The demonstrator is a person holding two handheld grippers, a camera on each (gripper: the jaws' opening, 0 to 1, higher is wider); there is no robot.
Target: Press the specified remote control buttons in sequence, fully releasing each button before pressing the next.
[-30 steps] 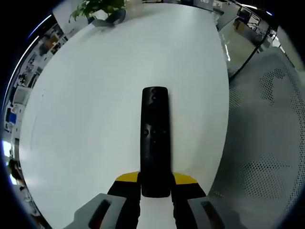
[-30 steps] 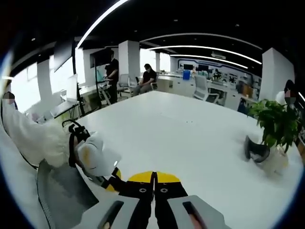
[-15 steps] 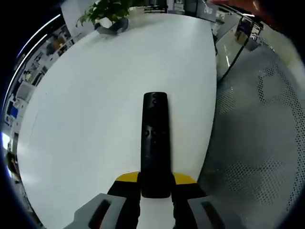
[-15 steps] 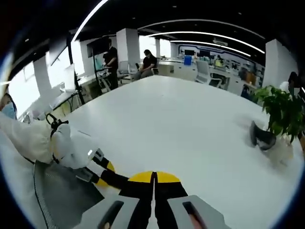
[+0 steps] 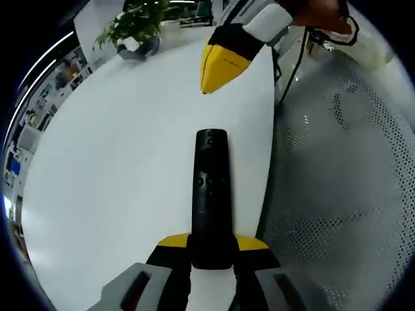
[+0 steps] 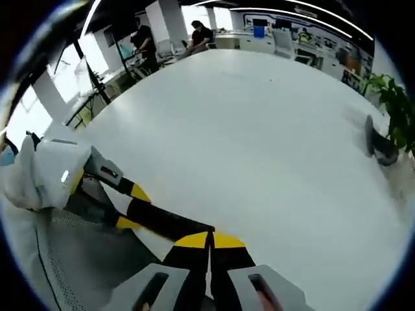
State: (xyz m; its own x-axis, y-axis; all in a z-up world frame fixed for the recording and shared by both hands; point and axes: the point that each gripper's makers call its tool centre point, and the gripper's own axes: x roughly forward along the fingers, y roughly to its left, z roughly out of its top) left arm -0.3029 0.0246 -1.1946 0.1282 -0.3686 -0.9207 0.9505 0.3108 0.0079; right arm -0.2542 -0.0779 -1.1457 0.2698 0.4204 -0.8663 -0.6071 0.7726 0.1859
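The left hand-held gripper (image 5: 212, 249) kept its jaws clamped on the near end of the black remote (image 5: 211, 188), held out over the white surface (image 5: 117, 162). The right hand-held gripper (image 5: 224, 61), jaws pressed together and empty, had swung into the upper frame above the remote, apparently approaching the first button press.

remote (image 5: 211, 194): black, with small pale button marks
left tool (image 5: 212, 249): black jaws, yellow tips, grey body
right tool (image 6: 209, 249): black jaws, yellow tips, grey body; yellow-tipped in the left gripper view (image 5: 224, 65)
desk (image 6: 259, 142): plain white
floor (image 5: 343, 194): grey, dotted pattern
plant (image 5: 133, 19): green leaves
sleeve (image 6: 16, 178): white
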